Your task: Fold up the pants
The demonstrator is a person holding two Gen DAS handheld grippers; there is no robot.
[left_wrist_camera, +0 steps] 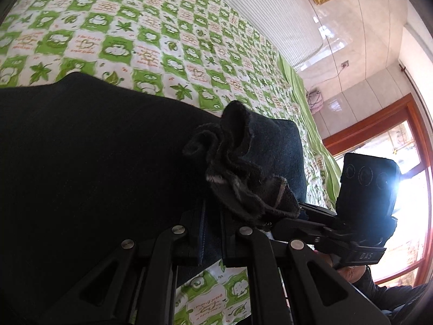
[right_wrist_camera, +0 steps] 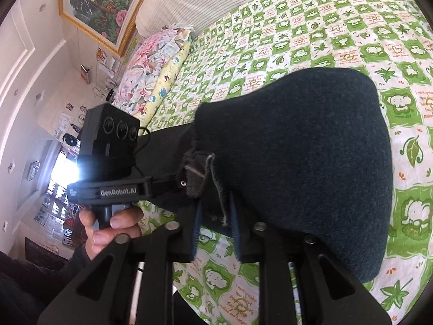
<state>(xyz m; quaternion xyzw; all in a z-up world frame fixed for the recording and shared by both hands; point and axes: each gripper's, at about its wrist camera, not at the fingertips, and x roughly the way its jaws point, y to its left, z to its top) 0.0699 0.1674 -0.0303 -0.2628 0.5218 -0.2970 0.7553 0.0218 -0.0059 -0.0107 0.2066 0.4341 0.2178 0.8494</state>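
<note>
Dark navy pants (left_wrist_camera: 94,149) lie on the bed, and both grippers hold one bunched end lifted off it. My left gripper (left_wrist_camera: 212,214) is shut on the frayed, crumpled edge of the pants (left_wrist_camera: 238,168). My right gripper (right_wrist_camera: 216,216) is shut on the same end of the pants (right_wrist_camera: 311,162), which drapes over its right side. The right gripper also shows in the left wrist view (left_wrist_camera: 292,216), touching the same bunch of cloth. The left gripper shows in the right wrist view (right_wrist_camera: 184,182), held by a hand (right_wrist_camera: 113,230).
The bed has a green and white patterned sheet (left_wrist_camera: 162,40). Floral pillows (right_wrist_camera: 151,70) lie at its head under a framed picture (right_wrist_camera: 102,5). A striped headboard (left_wrist_camera: 270,13) runs behind. A window with a red frame (left_wrist_camera: 392,140) is at the bed's side.
</note>
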